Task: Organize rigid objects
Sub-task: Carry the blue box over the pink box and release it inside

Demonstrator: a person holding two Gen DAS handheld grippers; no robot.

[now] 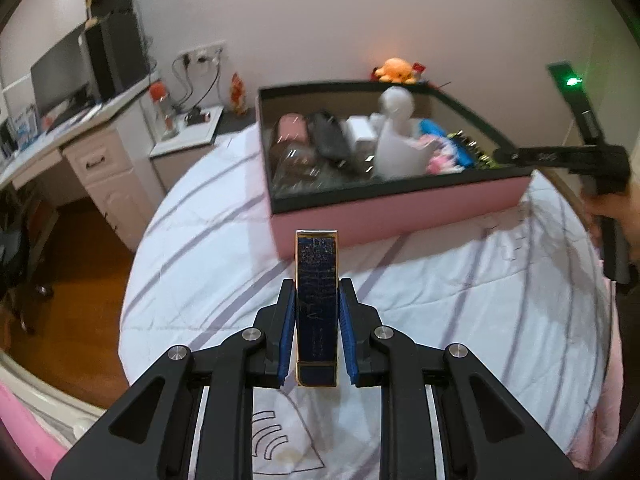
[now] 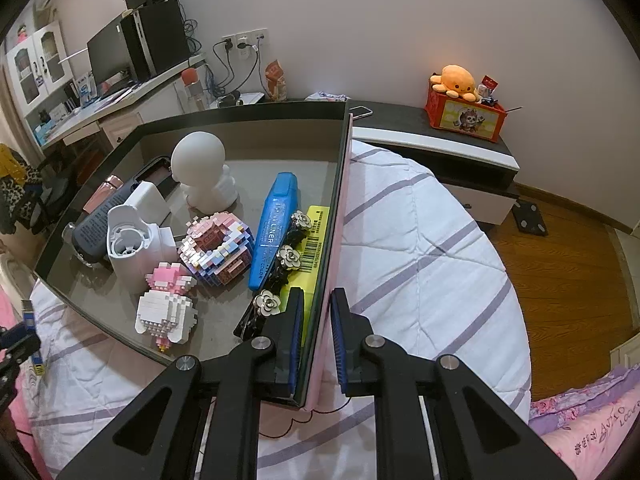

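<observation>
My left gripper (image 1: pixel 317 320) is squeezed onto a thin blue bar (image 1: pixel 316 308) with gold edges. The bar stands up between the blue pads (image 1: pixel 287 332) and pokes out past the tips. It hangs in the air over the white striped bed (image 1: pixel 460 300), just in front of the near wall of the box (image 1: pixel 400 216).

My right gripper (image 2: pixel 316 336) is pinched onto the right wall of the box (image 2: pixel 334 240). One finger is inside the box and one is outside. The pads (image 2: pixel 298 336) press on the thin pink wall near its near corner. In the left view I can see this gripper (image 1: pixel 560 158) reaching over the far right edge of the box, with a hand (image 1: pixel 616 216) holding it.

The box is pink outside and dark inside. It sits on the bed. Just beside my inside finger lie a yellow card (image 2: pixel 310 248) and a black clip with flowers (image 2: pixel 280 276), along the right wall. Next to them is a blue marker (image 2: pixel 274 224). Toward the middle are two brick toys (image 2: pixel 192 272), a white cup (image 2: pixel 132 246) and a white doll (image 2: pixel 202 172).
</observation>
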